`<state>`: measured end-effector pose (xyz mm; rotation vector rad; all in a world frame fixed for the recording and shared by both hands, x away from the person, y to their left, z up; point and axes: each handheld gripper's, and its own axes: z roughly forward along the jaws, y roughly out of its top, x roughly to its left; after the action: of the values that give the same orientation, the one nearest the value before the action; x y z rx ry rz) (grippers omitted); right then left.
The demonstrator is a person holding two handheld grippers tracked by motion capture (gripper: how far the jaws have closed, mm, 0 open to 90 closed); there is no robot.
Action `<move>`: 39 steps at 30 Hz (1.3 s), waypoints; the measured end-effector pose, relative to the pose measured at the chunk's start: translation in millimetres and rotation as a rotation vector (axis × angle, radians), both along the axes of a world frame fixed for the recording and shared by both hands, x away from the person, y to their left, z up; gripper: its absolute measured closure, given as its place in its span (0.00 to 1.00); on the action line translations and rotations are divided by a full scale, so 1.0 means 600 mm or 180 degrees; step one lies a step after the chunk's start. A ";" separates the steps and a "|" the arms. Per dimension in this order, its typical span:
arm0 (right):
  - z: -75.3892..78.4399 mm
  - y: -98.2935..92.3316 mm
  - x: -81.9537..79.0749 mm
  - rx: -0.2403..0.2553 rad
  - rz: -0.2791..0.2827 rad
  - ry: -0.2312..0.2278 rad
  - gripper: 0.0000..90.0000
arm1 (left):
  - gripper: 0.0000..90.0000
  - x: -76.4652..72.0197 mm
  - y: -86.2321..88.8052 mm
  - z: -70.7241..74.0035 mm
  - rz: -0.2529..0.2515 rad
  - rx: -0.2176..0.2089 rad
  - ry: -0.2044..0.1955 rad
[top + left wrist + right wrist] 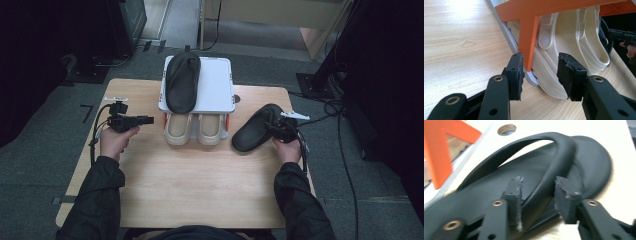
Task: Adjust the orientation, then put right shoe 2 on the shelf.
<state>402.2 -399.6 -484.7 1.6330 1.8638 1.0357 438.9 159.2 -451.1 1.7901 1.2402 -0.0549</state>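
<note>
pale wood tabletop carried a small two-tier shoe rack, with one black slipper on its white top and a cream pair on the shelf below. the second black slipper lay on the tabletop just right of the rack, near the right edge. the right gripper was set around this slipper's strap; its fingers stood half open with the strap between them, and a firm pinch could not be confirmed. a good grip would likely be had by closing squarely on the strap's middle before lifting. the left gripper was held apart on the rack's left, fingers partly open and empty, aimed toward the orange leg. open room remained on the rack top beside the first slipper, while the tabletop's right edge was close.
</note>
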 end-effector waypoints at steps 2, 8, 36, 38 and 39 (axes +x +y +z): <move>0.000 0.004 0.001 0.0032 0.0096 -0.0009 0.74 | 0.62 0.000 0.000 0.000 0.0001 0.0003 -0.0002; -0.003 0.011 0.005 0.0021 0.0161 -0.0019 0.72 | 0.62 0.000 0.002 0.000 0.0002 -0.0001 0.0000; -0.001 0.026 0.024 0.0107 0.0024 0.0413 0.83 | 0.63 0.000 0.006 0.000 0.0027 -0.0024 -0.0019; 0.002 0.027 0.023 0.0129 0.0006 0.0438 0.83 | 0.63 0.000 0.006 0.000 0.0026 -0.0028 -0.0027; 0.003 0.027 0.023 0.0136 0.0007 0.0433 0.83 | 0.63 0.000 0.005 0.000 0.0030 -0.0031 -0.0033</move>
<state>416.0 -383.6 -483.0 1.7663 1.9425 0.9938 438.7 162.3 -450.8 1.7739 1.2391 -0.0463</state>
